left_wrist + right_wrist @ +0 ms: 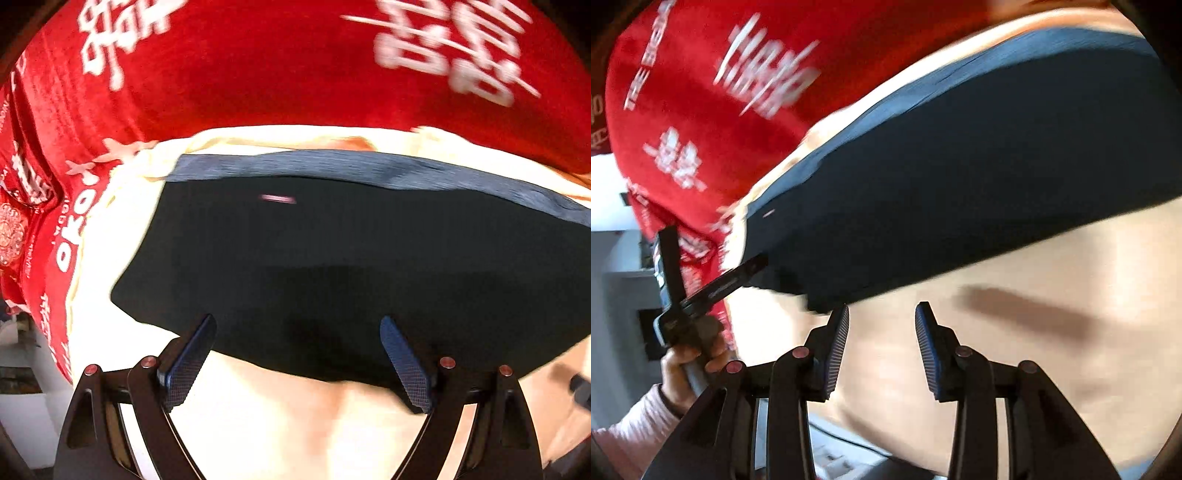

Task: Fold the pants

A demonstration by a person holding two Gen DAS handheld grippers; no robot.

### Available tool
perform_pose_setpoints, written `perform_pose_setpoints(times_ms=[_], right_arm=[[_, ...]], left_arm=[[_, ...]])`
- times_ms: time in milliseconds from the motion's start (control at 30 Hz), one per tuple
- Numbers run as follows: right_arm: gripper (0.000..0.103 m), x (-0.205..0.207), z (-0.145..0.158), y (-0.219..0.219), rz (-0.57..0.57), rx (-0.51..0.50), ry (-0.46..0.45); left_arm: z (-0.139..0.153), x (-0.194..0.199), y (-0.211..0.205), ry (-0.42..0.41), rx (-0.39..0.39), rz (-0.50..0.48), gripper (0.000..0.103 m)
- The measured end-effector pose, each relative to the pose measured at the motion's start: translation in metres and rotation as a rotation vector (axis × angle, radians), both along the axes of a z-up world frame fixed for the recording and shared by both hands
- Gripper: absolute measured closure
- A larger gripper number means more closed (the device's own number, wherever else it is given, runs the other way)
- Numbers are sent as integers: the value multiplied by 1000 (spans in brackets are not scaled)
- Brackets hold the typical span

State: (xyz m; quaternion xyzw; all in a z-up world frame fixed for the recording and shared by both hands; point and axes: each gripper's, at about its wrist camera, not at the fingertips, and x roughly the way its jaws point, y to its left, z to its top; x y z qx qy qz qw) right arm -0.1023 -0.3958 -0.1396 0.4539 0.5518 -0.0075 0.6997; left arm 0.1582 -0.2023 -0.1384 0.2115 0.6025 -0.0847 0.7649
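Left wrist view: the left gripper stands wide, nothing between its blue pads, its tips over the near edge of the dark pants, which fill the middle of the frame. The pants lie flat on a cream sheet, with a blue-grey band along their far edge and a red blanket with white lettering across the top. In the right wrist view the right gripper is part open and empty, low in the centre, just beside the near corner of the pants, which run from centre left to upper right. At left a hand carries the other tool. The garment looks folded into a compact slab already, so the step is likely a further fold or tidying. Done well, each gripper should pinch all layers at a near corner, then both lift together and lay the edge evenly on the band.
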Motion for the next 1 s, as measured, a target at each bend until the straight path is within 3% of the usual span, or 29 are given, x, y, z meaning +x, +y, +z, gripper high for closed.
perform_pose_setpoints(times_ms=[200, 400, 700, 767, 800, 933, 1000], right_arm=[[62, 39, -35, 73, -9, 99, -9], [60, 46, -44, 87, -42, 82, -49], [60, 51, -55, 90, -111, 118, -30], [72, 63, -51, 87, -109, 91, -11], [95, 68, -48, 86, -95, 52, 8], [96, 75, -14, 100, 47, -117, -5], [97, 66, -13, 111, 83, -165, 14]], left_arm=[[-21, 33, 43, -30, 35, -16, 12], [-30, 45, 69, -30, 7, 16, 12], [-36, 64, 87, -48, -2, 19, 12], [-38, 67, 89, -46, 1, 11, 12], [-38, 67, 90, -38, 3, -5, 12], [-41, 64, 98, -35, 27, -117, 11], [-42, 63, 104, -36, 23, -143, 10]])
